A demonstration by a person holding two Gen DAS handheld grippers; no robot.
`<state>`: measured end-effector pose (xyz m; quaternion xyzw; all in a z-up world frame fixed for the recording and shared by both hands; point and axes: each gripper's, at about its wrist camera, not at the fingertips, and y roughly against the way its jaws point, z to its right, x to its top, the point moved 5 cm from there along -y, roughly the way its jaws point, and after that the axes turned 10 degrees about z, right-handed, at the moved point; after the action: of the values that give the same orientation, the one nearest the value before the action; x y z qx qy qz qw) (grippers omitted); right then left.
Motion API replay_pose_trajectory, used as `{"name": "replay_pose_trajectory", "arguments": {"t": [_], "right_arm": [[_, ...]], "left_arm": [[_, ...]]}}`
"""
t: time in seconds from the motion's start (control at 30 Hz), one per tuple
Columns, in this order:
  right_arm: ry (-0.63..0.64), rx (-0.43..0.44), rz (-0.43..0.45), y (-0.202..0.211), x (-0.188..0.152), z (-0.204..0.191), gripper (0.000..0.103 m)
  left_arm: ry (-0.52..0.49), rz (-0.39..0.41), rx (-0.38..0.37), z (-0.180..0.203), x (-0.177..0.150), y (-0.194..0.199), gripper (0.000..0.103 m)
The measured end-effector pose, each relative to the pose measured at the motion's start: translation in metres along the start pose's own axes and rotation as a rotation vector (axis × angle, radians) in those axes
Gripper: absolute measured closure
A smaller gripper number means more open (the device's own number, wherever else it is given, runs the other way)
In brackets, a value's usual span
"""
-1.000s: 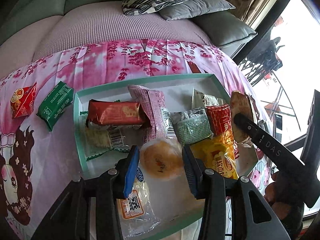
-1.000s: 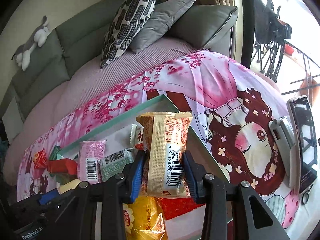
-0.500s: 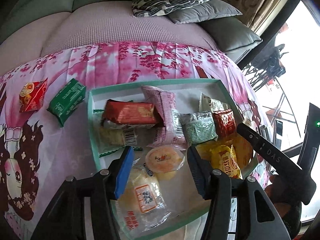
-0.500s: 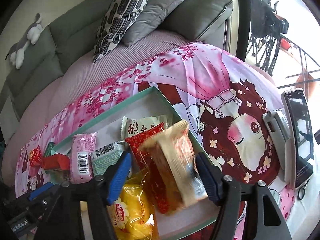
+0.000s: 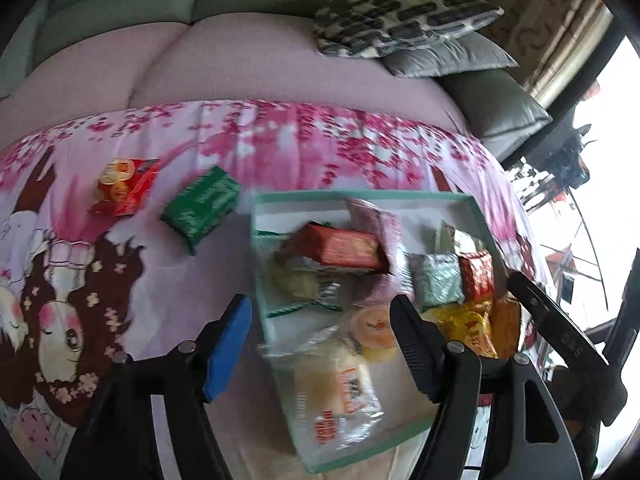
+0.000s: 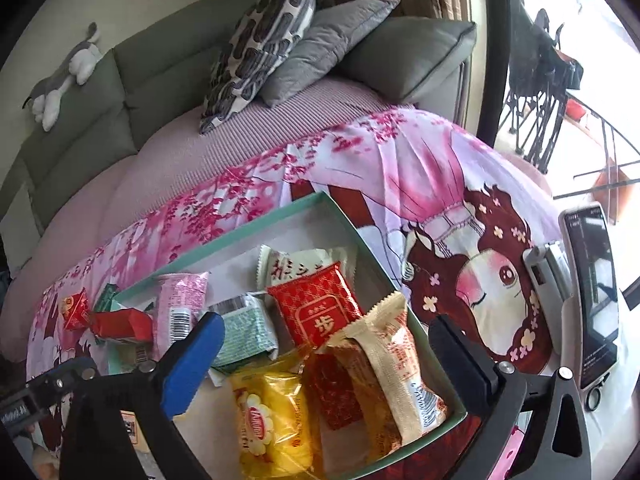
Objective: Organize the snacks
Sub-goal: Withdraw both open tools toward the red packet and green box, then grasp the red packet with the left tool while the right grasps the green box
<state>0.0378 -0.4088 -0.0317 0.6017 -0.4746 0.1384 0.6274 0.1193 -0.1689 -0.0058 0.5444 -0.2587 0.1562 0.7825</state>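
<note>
Both pairs of jaws have just been opening and neither presses on anything. Widest is the right gripper [image 6: 328, 360]: its blue pad and its black finger stand far apart, and the cream-and-orange biscuit packet [image 6: 394, 372] lies loose between them, leaning against the right wall of the teal box [image 6: 384, 268], touching neither pad. Roughly half open, the left gripper [image 5: 320, 344] hovers above the box's near left corner; under its gap lie a clear-wrapped bun [image 5: 334, 396] and a small orange jelly cup [image 5: 376, 334], both resting in the box and free of the pads.

Around the biscuit packet, in the right wrist view, sit a yellow snack bag [image 6: 274, 420] to its left, a red packet [image 6: 320, 312] just beyond it with a white packet [image 6: 304, 264] behind that, then a pale green packet [image 6: 248, 332] and a pink packet [image 6: 180, 304] farther left. A red carton [image 6: 124, 322] lies at the box's far left end.

Outside the box, on the pink printed cloth [image 5: 280, 144], a green packet [image 5: 202, 204] and a small red packet [image 5: 122, 192] lie side by side, well apart from the left gripper. To the right of the box, a phone [image 6: 592, 292] stands on a holder. Behind everything are a sofa [image 6: 132, 92] with a patterned cushion [image 6: 260, 44] and a plush toy [image 6: 64, 76].
</note>
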Motion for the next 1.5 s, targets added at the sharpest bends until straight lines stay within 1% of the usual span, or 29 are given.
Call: {"name": "replay_pose_trajectory", "arguments": {"t": [0.03,0.07,0.17,0.23,0.27,0.3,0.43,0.57,0.77,0.9,1.07,1.17,1.23,1.3,1.37,1.43,1.5], "right_arm": [[0.015,0.003,0.005,0.002,0.001,-0.004,0.000],[0.022,0.003,0.009,0.003,0.002,-0.007,0.000],[0.044,0.026,0.030,0.011,0.005,-0.023,0.000],[0.066,0.051,0.052,0.017,0.008,-0.038,0.000],[0.071,0.059,0.056,0.019,0.008,-0.042,0.000],[0.080,0.080,0.059,0.021,0.008,-0.051,0.000],[0.089,0.146,0.036,0.019,0.003,-0.079,0.000],[0.078,0.221,-0.006,0.014,-0.009,-0.103,0.000],[0.098,0.264,-0.025,0.015,-0.020,-0.129,0.000],[0.106,0.279,-0.032,0.016,-0.022,-0.140,0.000],[0.114,0.301,-0.010,0.022,-0.015,-0.159,0.000],[0.106,0.336,0.000,0.024,-0.007,-0.175,0.000],[0.104,0.377,0.006,0.024,0.001,-0.192,0.000],[0.112,0.393,0.009,0.020,0.006,-0.207,0.000],[0.113,0.405,0.001,0.012,0.012,-0.222,0.000],[0.103,0.405,-0.021,-0.002,0.016,-0.238,0.003],[0.101,0.401,-0.053,-0.015,0.016,-0.247,0.015]], "left_arm": [[0.006,0.006,0.020,-0.006,0.002,0.001,0.026],[0.010,0.010,0.033,-0.010,0.003,0.002,0.021],[0.030,0.027,0.093,-0.030,0.007,0.003,0.019],[0.051,0.035,0.133,-0.046,0.008,0.003,0.016],[0.057,0.037,0.147,-0.051,0.008,0.003,0.008],[0.067,0.041,0.173,-0.060,0.008,0.003,0.005],[0.104,0.042,0.258,-0.086,0.009,0.003,0.005],[0.147,0.047,0.296,-0.106,0.009,0.004,0.005],[0.178,0.066,0.354,-0.131,0.013,0.010,0.005],[0.186,0.072,0.371,-0.144,0.017,0.014,0.005],[0.178,0.075,0.390,-0.161,0.028,0.018,0.005],[0.177,0.073,0.370,-0.168,0.039,0.015,0.005],[0.181,0.075,0.333,-0.173,0.049,0.010,0.005],[0.189,0.062,0.308,-0.178,0.056,0.003,0.005],[0.205,0.067,0.301,-0.186,0.065,-0.002,0.005],[0.229,0.061,0.293,-0.193,0.071,-0.008,0.005],[0.247,0.063,0.261,-0.198,0.079,-0.016,0.005]]}}
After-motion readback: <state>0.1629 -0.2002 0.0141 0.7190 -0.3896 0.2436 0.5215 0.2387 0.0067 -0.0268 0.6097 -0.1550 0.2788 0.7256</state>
